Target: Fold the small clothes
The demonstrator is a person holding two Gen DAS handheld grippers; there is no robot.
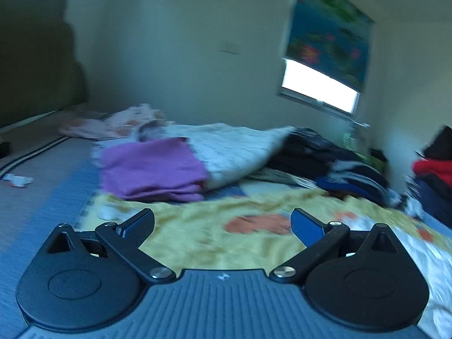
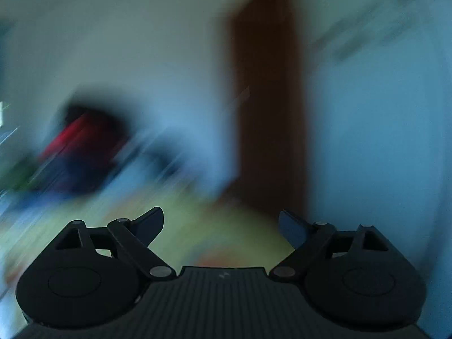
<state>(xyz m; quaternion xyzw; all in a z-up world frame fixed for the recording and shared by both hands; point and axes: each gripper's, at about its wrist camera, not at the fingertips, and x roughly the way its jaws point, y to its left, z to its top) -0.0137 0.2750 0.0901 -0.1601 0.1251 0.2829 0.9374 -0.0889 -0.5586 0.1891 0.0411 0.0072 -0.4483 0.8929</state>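
Risk comes first: both grippers hang empty above the bed while each view is smeared with motion blur, so a reach made now could, I judge, land on the wrong fabric. The yellow bedsheet with orange patches (image 1: 220,220) lies directly under the left gripper (image 1: 223,224), whose black fingers with blue pads stand spread wide with nothing between them. A low pinch could catch that sheet instead of a garment. Another hazard is the folded purple cloth (image 1: 152,169), a neat stack lying on the sheet beyond the left finger; a careless sweep could knock its layers askew.

The right gripper (image 2: 220,226) is likewise spread wide and holds nothing. Its view is too blurred to read much: a brown vertical band (image 2: 268,99), pale walls, and a red and dark smear at the left.

Clothes still to be folded appear to be the heap of dark blue, black and white garments (image 1: 339,166) at the far right of the bed, well apart from the left gripper. It looks crumpled and tangled, so single pieces may be hard to separate. A white quilted blanket (image 1: 240,149) lies between that heap and the purple stack, touching the purple stack. A window with a flowered roller blind (image 1: 327,36) hangs on the wall behind.
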